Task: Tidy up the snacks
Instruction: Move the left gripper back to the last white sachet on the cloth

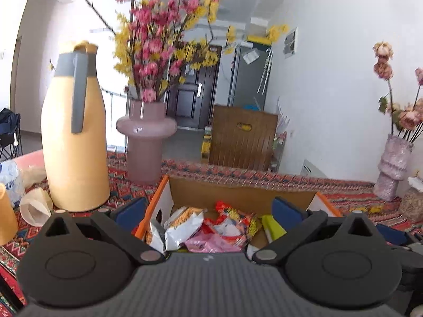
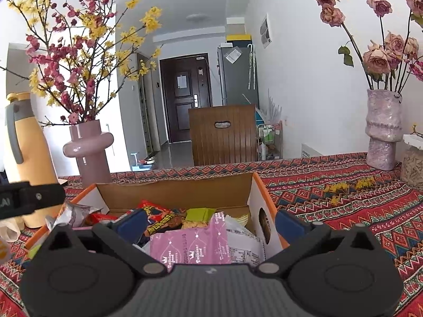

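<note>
Both the left gripper (image 1: 208, 208) and right gripper (image 2: 210, 222) hang spread wide, empty, over the open cardboard box (image 2: 185, 192) of crinkled snack packets (image 2: 190, 243) on the patterned-cloth counter (image 2: 343, 192).

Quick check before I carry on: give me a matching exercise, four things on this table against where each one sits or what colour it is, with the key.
Things:
1. thermos jug
2. ring-shaped vase
3. pink snack packet
4. rough textured vase

Descriptions:
A. inside the cardboard box, between the open fingers of the right gripper
B. pale yellow with a grey handle
C. holds dried roses, at the right end of the table
D. smooth mauve, holds pink and yellow blossom branches

Pairs: 1-B, 2-D, 3-A, 4-C
</note>
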Motion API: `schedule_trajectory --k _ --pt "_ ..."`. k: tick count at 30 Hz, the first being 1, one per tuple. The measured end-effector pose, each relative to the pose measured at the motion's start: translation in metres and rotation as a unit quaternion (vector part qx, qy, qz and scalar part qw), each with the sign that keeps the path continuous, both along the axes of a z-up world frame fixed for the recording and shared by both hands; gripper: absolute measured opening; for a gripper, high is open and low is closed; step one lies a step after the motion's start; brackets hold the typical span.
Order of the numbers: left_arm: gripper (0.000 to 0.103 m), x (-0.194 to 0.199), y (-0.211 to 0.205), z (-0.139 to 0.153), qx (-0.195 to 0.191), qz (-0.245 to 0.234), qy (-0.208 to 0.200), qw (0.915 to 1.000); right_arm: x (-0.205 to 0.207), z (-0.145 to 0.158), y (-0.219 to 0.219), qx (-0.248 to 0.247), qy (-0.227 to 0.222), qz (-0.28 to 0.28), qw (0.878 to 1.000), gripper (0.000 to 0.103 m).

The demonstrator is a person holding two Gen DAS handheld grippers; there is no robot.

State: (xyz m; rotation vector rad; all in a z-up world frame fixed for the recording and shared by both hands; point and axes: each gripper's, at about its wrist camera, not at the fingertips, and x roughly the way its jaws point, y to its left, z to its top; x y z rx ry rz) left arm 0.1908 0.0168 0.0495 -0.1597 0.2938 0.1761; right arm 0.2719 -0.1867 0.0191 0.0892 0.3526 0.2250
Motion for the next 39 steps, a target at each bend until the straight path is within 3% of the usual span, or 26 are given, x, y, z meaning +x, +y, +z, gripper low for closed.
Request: schedule_trajectory --k 11,28,32,39 --pt "0.103 -0.063 -0.006 0.018 0.01 -0.025 -0.01 0.9996 -0.058 0.026 -0.01 0.0 -0.025 0.03 0.999 0.103" --pt "0.103 -0.145 0.01 -0.022 0.023 -0.035 0.076 0.9962 -0.151 -0.003 -0.041 -0.009 0.057 0.044 0.997 0.103" --pt "0.103 -0.133 0.013 -0.03 0.04 -0.034 0.102 0.9935 -0.158 -0.009 -0.042 -0.013 0.071 0.044 0.996 0.103" --pt "0.103 -0.058 0.016 -0.066 0.08 -0.055 0.209 0.973 -0.158 -0.012 -0.042 -0.01 0.077 0.042 0.996 0.103"
